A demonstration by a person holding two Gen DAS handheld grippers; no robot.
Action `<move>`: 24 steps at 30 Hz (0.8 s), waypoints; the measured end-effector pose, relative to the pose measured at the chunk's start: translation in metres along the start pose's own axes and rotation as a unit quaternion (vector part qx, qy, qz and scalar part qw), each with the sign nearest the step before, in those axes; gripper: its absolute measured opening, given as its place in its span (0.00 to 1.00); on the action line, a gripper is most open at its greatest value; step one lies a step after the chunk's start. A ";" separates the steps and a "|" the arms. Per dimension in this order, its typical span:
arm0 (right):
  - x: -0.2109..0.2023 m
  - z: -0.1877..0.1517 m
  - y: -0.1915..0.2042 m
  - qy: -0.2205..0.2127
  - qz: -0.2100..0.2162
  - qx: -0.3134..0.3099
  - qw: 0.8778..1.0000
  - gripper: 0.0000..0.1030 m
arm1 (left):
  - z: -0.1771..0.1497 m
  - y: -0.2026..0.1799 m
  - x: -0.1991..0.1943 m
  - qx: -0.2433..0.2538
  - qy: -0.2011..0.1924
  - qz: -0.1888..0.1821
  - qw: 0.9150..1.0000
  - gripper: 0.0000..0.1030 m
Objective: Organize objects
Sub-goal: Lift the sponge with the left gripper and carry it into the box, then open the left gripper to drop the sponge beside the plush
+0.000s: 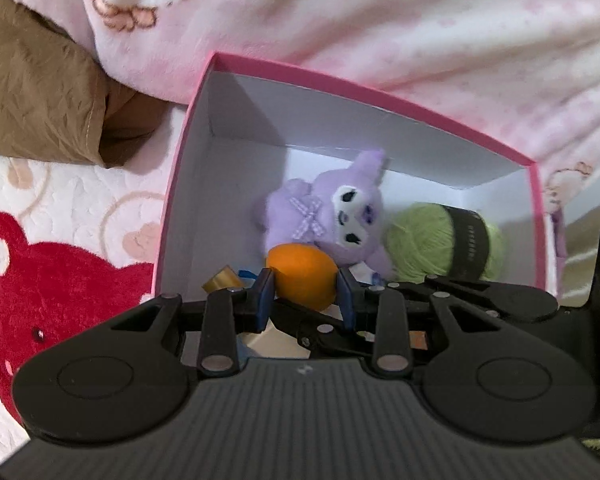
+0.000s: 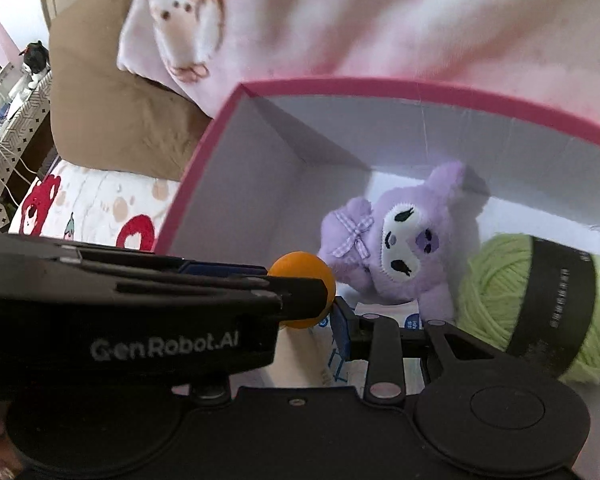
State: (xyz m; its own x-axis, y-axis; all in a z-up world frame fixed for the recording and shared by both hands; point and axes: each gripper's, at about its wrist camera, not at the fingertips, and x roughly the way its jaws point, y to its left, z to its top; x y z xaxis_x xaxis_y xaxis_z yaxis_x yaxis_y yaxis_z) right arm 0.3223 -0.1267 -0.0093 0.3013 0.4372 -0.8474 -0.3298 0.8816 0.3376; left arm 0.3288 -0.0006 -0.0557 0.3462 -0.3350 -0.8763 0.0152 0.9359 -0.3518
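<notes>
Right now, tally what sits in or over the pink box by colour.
Purple: 1, plush toy
Green: 1, yarn ball
Orange: 1, ball in the left tool
Gold: 1, small object, unclear
Total: 4

Right tool (image 2: pixel 320 320) mostly hidden

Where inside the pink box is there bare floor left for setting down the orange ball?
Free: the floor along the left wall of the pink box and its far left corner, beside the purple plush. Crowded: the right side, where the plush touches the green yarn, and the near edge under the orange ball.
</notes>
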 end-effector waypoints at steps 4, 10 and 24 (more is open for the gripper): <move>0.004 0.000 -0.002 0.003 0.001 0.000 1.000 0.40 | -0.001 0.000 0.008 0.000 -0.008 0.011 1.000 0.31; -0.006 -0.005 0.000 -0.017 -0.015 -0.024 0.999 0.42 | -0.006 0.008 0.018 -0.022 -0.017 -0.009 1.000 0.31; -0.064 -0.066 0.019 -0.110 -0.066 -0.094 0.987 0.59 | -0.029 0.008 0.003 0.023 -0.046 0.012 0.999 0.44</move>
State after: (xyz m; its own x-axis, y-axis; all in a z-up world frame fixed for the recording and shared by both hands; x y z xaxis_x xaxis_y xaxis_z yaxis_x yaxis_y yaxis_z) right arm 0.2374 -0.1498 0.0240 0.5330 0.3678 -0.7620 -0.4293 0.8936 0.1311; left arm 0.3023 0.0027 -0.0708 0.4322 -0.3026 -0.8495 0.0484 0.9485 -0.3132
